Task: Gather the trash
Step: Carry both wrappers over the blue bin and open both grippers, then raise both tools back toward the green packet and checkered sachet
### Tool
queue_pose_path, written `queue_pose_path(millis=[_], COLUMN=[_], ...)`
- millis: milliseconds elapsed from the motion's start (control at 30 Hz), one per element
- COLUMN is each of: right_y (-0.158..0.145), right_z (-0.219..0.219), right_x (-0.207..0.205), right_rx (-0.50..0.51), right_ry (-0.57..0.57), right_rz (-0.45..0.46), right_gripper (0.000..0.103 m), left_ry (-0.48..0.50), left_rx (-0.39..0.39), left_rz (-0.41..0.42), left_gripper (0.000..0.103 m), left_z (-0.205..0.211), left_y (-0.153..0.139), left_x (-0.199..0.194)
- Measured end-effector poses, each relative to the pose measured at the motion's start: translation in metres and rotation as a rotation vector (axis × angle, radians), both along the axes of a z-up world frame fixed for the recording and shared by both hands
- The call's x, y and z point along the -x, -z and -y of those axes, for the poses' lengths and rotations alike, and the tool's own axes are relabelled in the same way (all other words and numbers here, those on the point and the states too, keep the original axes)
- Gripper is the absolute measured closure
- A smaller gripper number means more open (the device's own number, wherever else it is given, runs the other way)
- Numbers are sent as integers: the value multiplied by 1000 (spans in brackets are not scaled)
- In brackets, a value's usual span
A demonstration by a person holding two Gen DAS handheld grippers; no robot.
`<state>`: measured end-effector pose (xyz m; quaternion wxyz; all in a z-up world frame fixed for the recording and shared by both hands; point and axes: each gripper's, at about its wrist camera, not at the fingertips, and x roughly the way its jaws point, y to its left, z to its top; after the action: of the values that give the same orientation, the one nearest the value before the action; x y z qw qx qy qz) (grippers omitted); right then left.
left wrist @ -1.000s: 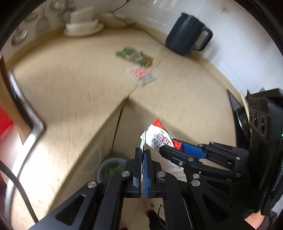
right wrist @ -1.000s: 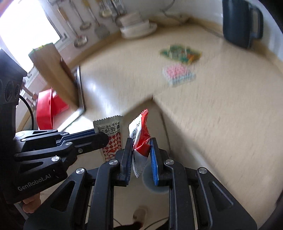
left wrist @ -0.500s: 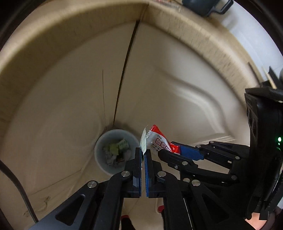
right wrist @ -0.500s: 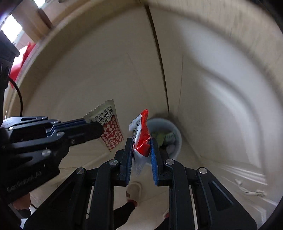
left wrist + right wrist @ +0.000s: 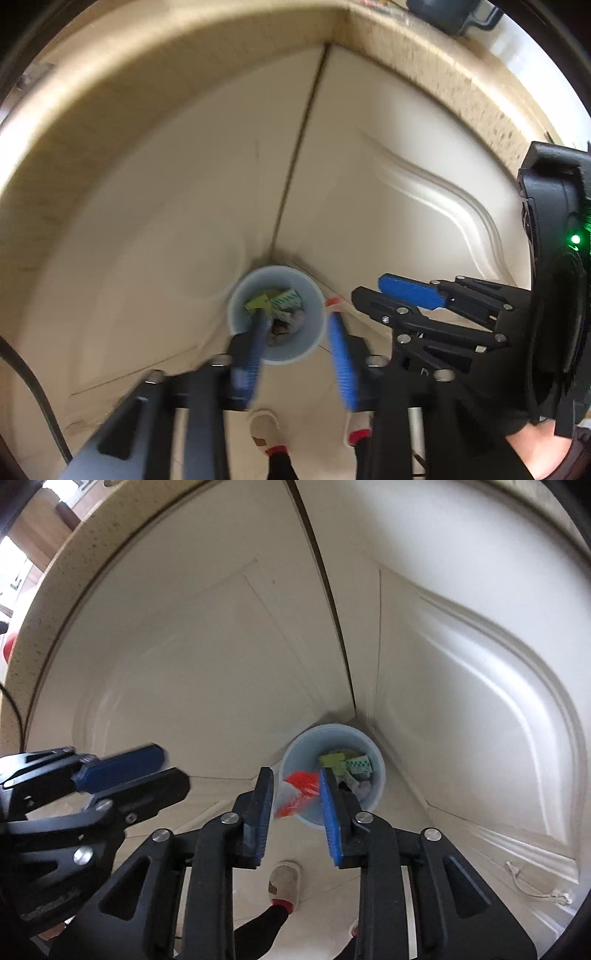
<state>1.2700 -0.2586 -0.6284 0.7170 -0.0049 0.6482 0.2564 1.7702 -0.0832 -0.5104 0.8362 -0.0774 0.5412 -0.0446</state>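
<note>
Cabinet corner, bin (image 5: 334, 771) on the floor: both grippers (image 5: 299, 339) (image 5: 295, 801) have just opened over it, red wrapper (image 5: 301, 790) falling free. Next: fetch remaining trash.

The bin (image 5: 334, 771) is sitting on the floor, tucked into the corner where two cabinet doors (image 5: 207, 657) are meeting; wrappers (image 5: 347, 762) are lying inside it; the worktop (image 5: 458, 51) is running above; a mug (image 5: 448, 13) is standing on it.

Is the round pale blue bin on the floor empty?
No, the round pale blue bin already holds crumpled wrappers, yellow-green and green-checked, lying at its bottom.
</note>
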Motion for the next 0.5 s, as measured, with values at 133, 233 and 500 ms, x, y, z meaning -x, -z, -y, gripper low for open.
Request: queue_pose_path(millis=[133, 233, 500], right_y=[-22, -49, -161], right_z=[-4, 3, 20], right_x=[0, 6, 26], right_rx=[-6, -4, -5], right_ry=[2, 0, 42], right_rz=[22, 55, 166], right_gripper=[66, 56, 21], left_ry=[-30, -38, -28], left_rx=[13, 19, 15], left_rz=[3, 4, 94], left_gripper=[54, 53, 48], left_z=[-2, -9, -31], left_y=[-25, -49, -165], left_x=[21, 38, 87])
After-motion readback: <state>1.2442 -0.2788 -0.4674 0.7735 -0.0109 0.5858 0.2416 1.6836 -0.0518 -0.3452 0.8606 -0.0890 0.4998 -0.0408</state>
